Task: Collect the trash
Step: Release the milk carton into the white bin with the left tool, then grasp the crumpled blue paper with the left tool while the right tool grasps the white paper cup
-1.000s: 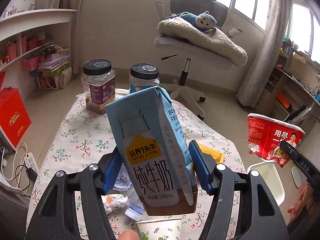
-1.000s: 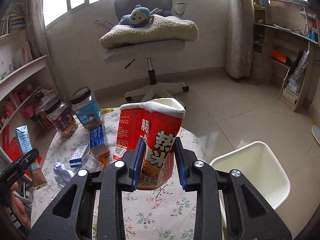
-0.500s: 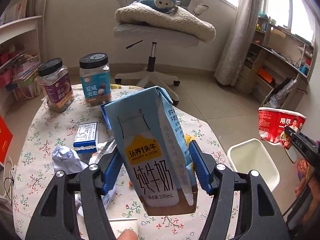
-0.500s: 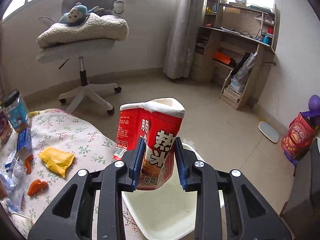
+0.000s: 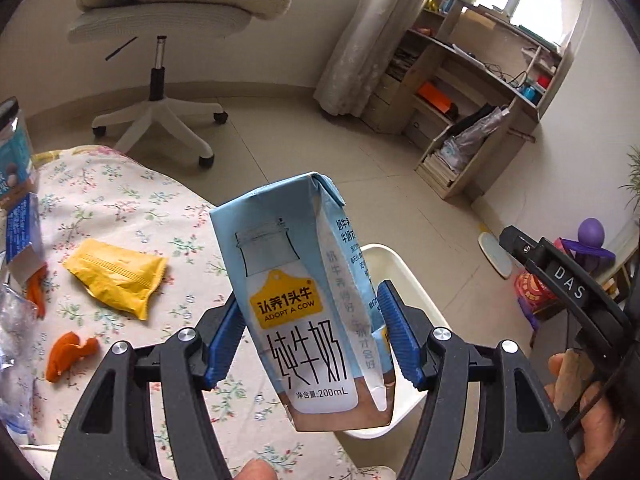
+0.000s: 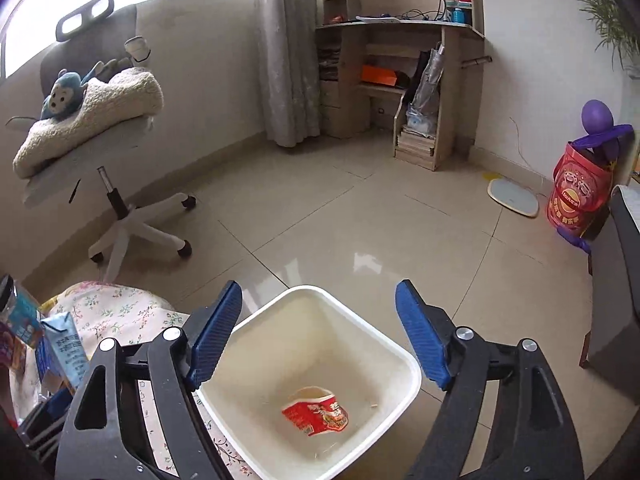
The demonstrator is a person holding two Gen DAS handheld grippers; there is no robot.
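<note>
My left gripper (image 5: 312, 336) is shut on a blue milk carton (image 5: 304, 292) and holds it upright over the table's right edge, next to the white trash bin (image 5: 404, 276). My right gripper (image 6: 318, 336) is open and empty above the bin (image 6: 400, 360). A crushed red noodle cup (image 6: 316, 414) lies on the bin's bottom. On the floral tablecloth (image 5: 120, 200) lie a yellow wrapper (image 5: 116, 276) and an orange scrap (image 5: 68, 354).
A swivel chair (image 6: 120, 216) with a blanket and blue plush stands beyond the table. Jars and a blue box sit at the table's left edge (image 5: 16, 184). A wooden desk (image 6: 400, 80) and a red bag (image 6: 580, 196) stand by the far wall.
My right gripper has opened and the red noodle cup has dropped into the bin. My left gripper has swung right with the carton, closer to the bin.
</note>
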